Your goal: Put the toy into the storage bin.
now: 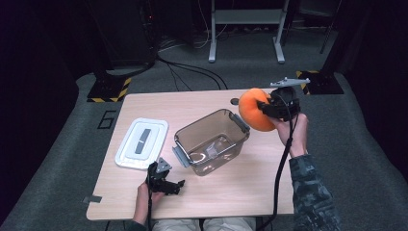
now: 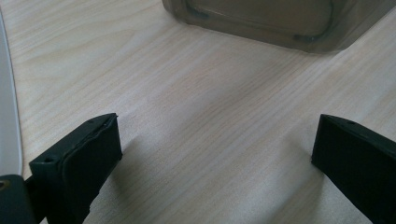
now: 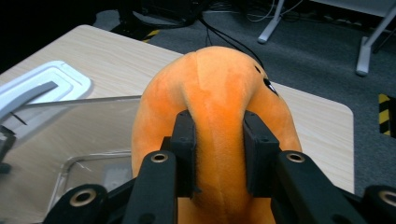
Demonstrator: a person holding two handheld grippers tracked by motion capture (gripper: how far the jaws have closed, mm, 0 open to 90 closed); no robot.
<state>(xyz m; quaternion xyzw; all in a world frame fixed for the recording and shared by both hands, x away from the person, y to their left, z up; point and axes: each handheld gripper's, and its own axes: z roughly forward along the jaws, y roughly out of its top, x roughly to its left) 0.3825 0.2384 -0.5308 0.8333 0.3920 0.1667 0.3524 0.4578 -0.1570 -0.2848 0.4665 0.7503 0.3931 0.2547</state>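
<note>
A round orange plush toy [image 1: 254,109] hangs above the right end of the table, pinched by my right gripper [image 1: 267,107]. In the right gripper view both black pads squeeze a fold of the orange plush toy [image 3: 219,93], with the right gripper [image 3: 218,154] shut on it. A clear plastic tub [image 1: 211,141] with grey handles stands open in the middle of the table, just left of and below the toy. My left gripper [image 1: 169,185] rests low near the table's front edge, left of the tub. Its jaws stand wide apart over bare wood, left gripper [image 2: 217,147] holding nothing.
The tub's white lid [image 1: 142,143] with a grey centre strip lies flat at the table's left. The tub's lower edge [image 2: 261,23] crosses the top of the left gripper view. Dark floor, cables and a white frame's legs [image 1: 245,33] lie beyond the table [image 1: 231,192].
</note>
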